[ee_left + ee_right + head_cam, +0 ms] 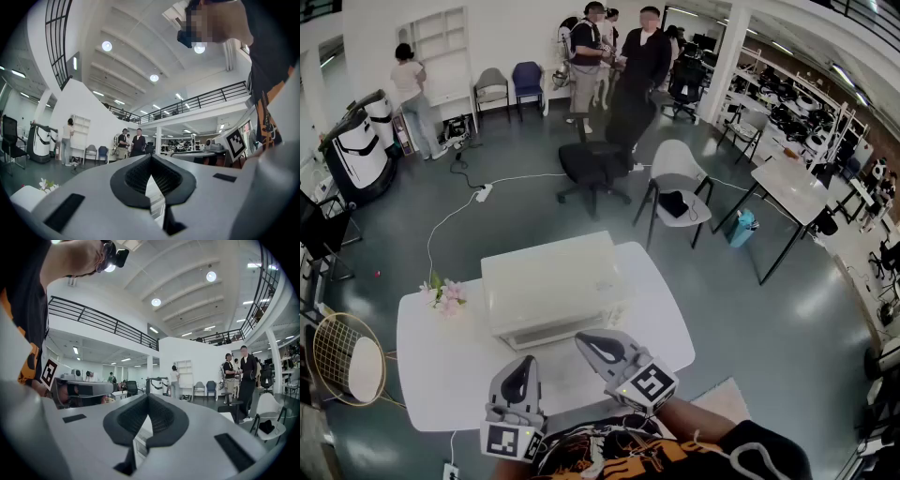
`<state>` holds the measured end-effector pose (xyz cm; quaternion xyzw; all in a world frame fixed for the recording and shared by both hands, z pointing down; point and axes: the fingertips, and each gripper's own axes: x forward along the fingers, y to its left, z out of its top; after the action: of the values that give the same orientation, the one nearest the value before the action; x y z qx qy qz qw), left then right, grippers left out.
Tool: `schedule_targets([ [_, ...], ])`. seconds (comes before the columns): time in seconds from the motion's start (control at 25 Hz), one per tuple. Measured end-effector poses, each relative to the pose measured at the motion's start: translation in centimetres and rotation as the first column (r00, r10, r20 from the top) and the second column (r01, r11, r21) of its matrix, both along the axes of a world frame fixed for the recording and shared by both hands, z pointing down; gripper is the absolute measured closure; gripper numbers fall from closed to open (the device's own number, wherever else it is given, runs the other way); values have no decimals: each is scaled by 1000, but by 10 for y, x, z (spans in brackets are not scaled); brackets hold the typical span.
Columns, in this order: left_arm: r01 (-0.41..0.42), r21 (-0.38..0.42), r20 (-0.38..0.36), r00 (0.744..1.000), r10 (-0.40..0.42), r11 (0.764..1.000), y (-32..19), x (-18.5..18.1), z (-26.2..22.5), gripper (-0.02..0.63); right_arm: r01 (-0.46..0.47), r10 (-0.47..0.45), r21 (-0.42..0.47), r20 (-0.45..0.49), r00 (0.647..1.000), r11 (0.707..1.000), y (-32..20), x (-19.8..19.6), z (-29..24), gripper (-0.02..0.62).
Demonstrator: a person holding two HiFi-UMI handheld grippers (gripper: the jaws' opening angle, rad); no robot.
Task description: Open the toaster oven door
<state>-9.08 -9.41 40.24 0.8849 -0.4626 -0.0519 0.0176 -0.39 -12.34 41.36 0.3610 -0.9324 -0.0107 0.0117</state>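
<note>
Squat white oven (548, 281) at mid-tabletop (431, 375), front turned toward the wearer, door judged not yet opened. Just off the oven's near side and apart from it: left claw (523, 368) and right claw (592, 345), the right one nearer the oven's front, both clenched tip to tip on nothing, only a sliver of white showing through the gap behind the pads in each gripper view. Off the oven's left end, a small spray of flowers (442, 293). Handle not made out from the steep head view, probably tucked under the oven's top front edge. To do the step well: release one claw first, wide enough to take the handle; bring it in level at the oven's front, low enough to sight the handle before closing; grasp near the handle's middle, not an end, to keep the door from twisting; then draw outward and down in an arc about the oven's bottom edge, if hinged there as seems likely, rather than straight back. Worth resting the other claw on the oven's top, against sliding toward the pull on the smooth tabletop.
</note>
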Motion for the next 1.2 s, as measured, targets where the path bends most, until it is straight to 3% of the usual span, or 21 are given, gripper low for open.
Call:
schedule_targets([
  [0.56,-5,8,-1,1000,5,1000,10,13,-5,585,-12,11,5,22,1000,1000,7,14,-7,581],
  [0.72,12,-12,0,1000,-12,1000,12,9,1,584,60,-59,-36,39,998,998,11,7,3,581],
  [0.96,26,-24,2,1000,-26,999,19,6,5,584,87,-90,-83,-33,995,993,3,6,24,581],
  [1.2,44,-21,15,999,-44,999,17,10,-1,584,105,-132,-149,-183,974,983,-25,16,53,581],
])
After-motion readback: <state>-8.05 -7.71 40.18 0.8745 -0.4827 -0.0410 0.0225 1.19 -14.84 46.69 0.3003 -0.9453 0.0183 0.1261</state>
